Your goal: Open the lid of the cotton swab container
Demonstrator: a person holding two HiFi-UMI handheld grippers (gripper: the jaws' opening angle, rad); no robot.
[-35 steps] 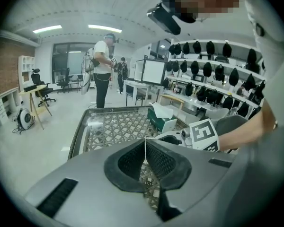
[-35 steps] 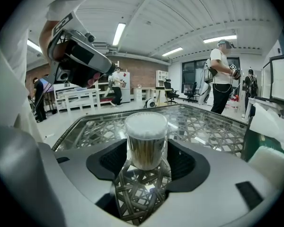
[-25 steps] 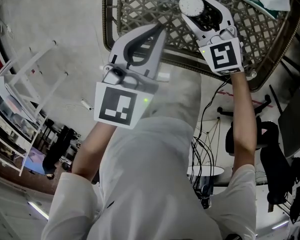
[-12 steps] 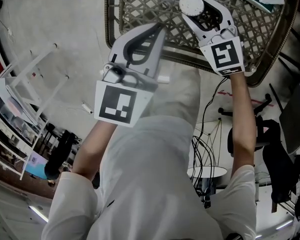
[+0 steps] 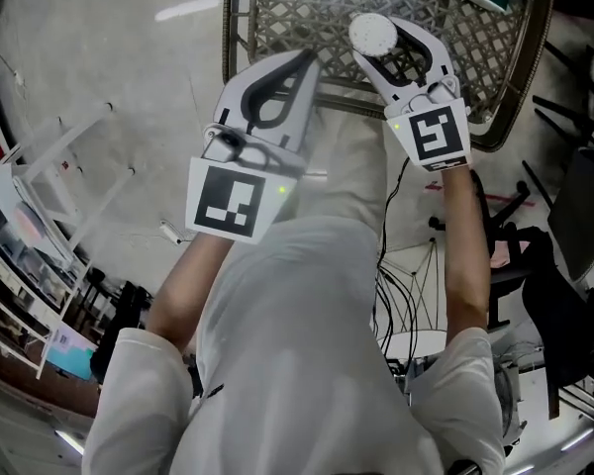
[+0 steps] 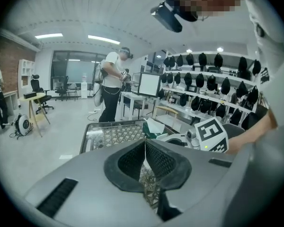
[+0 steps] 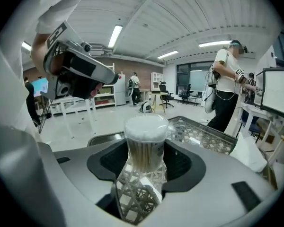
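The clear cotton swab container (image 7: 144,143), packed with white-tipped swabs, stands upright, clamped in the right gripper (image 7: 143,167).

swab container (image 7: 145,143) between jaws of right gripper (image 5: 388,40), above table (image 5: 307,10)

Lattice table (image 5: 299,10) on pale floor (image 5: 99,57)

Right tongs (image 7: 144,167) clamp upright cotton swab container (image 7: 145,138).
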